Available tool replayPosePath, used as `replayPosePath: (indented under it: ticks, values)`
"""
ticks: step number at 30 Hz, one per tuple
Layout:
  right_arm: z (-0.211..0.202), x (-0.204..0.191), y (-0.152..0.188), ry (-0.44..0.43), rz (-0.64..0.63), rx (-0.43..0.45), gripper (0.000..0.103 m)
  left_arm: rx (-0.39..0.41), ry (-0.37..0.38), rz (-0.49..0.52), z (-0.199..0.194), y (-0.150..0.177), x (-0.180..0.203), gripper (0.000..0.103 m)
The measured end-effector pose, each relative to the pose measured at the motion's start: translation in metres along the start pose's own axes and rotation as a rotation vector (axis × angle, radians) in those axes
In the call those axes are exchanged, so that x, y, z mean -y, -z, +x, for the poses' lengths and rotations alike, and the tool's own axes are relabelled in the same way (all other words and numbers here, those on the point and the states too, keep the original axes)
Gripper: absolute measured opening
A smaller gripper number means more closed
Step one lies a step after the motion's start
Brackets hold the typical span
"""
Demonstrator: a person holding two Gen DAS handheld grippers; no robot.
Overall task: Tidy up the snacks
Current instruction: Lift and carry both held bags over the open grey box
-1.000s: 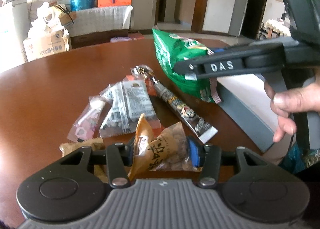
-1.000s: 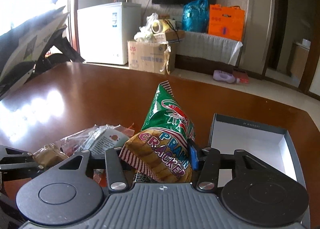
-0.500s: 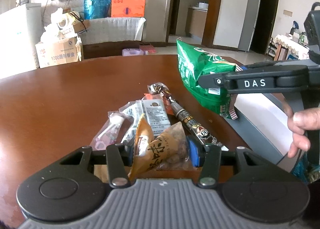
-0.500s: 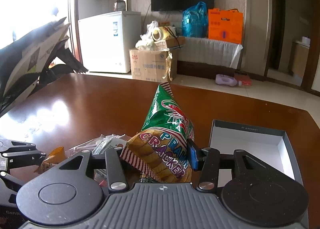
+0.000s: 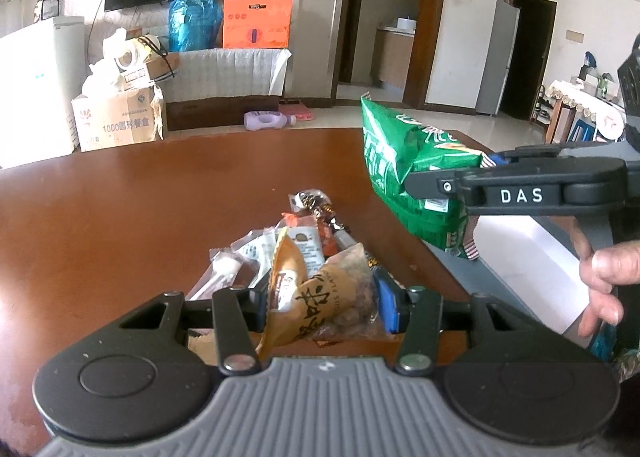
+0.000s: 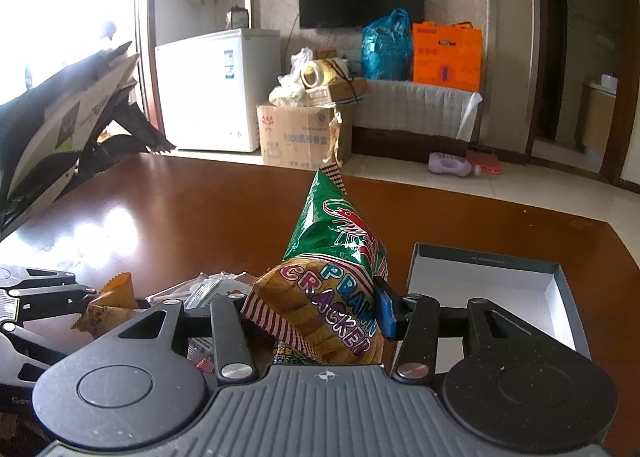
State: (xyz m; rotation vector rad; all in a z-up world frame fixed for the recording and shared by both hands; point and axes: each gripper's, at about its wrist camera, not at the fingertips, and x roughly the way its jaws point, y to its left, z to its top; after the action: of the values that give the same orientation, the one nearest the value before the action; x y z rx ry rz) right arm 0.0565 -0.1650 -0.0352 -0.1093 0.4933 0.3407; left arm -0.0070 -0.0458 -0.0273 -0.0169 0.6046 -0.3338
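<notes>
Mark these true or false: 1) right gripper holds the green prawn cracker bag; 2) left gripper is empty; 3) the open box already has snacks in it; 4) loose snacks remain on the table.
1) True: the right gripper is shut on the prawn cracker bag.
2) False: the left gripper grips an orange nut packet.
3) False: the box shows only bare white floor.
4) True: a pile of packets lies on the table.

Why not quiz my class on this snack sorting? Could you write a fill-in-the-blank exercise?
1. The right gripper grips a green bag labelled PRAWN ____.
2. The left gripper grips a packet coloured ____.
3. The open box has a ____ inside.

Missing: CRACKER; orange; white
</notes>
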Motion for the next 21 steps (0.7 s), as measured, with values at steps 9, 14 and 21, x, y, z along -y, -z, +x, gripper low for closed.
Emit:
replayPosePath:
  ticks: [9,14,21]
  values:
    - [-0.005,0.0,-0.003,0.001,0.012,0.01,0.049,0.007,-0.006,0.001,0.001,-0.007,0.006,0.048]
    - [-0.01,0.005,-0.003,-0.005,0.026,0.019,0.048,0.015,-0.009,-0.002,0.0,-0.007,0.006,0.048]
    - [-0.017,0.008,-0.003,-0.007,0.033,0.043,0.048,0.031,-0.008,-0.007,-0.005,-0.006,0.007,0.048]
